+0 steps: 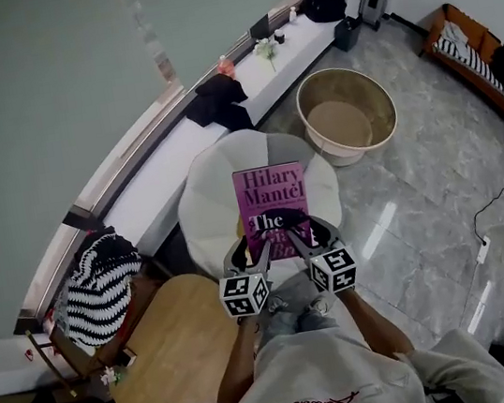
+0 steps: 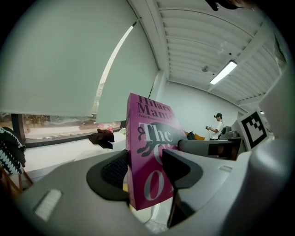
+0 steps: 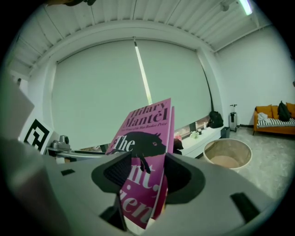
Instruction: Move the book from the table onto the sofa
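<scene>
Book (image 1: 271, 204) off table (image 1: 176, 350), clamped at lower edge by left gripper (image 1: 256, 247) and right gripper (image 1: 303, 235); set-down and release pending

Left gripper (image 1: 251, 245) and right gripper (image 1: 308, 229): light grey moulded shells, smooth and rounded. Each carries a white cube with black square markers: left cube (image 1: 245, 294), right cube (image 1: 333, 268). The jaw pads (image 2: 114, 169) are black with a fine ribbed face. The person wears a pale grey top (image 1: 355, 374) with red script lettering (image 1: 326, 402) across the back, too small to read. Legwear appears grey-blue, possibly denim.
</scene>
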Action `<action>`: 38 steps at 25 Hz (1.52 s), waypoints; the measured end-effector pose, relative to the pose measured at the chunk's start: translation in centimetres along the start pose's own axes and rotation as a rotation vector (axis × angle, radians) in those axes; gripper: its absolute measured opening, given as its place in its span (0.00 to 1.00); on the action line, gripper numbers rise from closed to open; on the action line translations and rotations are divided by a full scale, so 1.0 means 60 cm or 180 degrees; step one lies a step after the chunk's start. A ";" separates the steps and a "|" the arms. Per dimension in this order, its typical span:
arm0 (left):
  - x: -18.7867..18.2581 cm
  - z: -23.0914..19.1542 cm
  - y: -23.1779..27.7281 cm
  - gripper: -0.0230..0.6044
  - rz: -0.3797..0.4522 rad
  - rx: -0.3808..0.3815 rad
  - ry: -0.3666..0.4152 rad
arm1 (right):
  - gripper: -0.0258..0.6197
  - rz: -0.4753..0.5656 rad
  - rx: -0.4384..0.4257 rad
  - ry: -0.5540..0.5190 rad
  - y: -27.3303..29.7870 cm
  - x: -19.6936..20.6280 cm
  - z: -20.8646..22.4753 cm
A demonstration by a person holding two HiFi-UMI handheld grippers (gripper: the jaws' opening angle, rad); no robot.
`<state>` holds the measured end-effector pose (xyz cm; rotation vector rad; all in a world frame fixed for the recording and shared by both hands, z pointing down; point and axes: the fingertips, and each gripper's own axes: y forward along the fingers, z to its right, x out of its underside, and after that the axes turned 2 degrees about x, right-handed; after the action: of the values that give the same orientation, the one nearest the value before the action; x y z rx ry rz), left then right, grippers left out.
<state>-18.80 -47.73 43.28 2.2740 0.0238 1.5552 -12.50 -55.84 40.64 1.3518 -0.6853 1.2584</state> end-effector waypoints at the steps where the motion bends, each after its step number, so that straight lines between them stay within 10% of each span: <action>1: -0.001 -0.018 -0.002 0.42 0.0006 -0.0027 -0.0022 | 0.39 -0.0022 -0.0029 -0.0012 0.017 0.001 -0.010; 11: 0.031 -0.126 0.010 0.42 -0.0004 -0.0140 -0.0187 | 0.39 -0.0206 -0.0147 -0.0101 0.120 0.040 -0.049; 38: 0.315 -0.143 0.170 0.42 -0.0572 -0.0663 -0.0687 | 0.39 -0.0966 -0.0535 0.0240 0.214 0.329 0.111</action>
<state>-21.24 -50.30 66.15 2.1947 0.0072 1.1604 -17.15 -59.84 64.32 1.2117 -0.4994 0.9813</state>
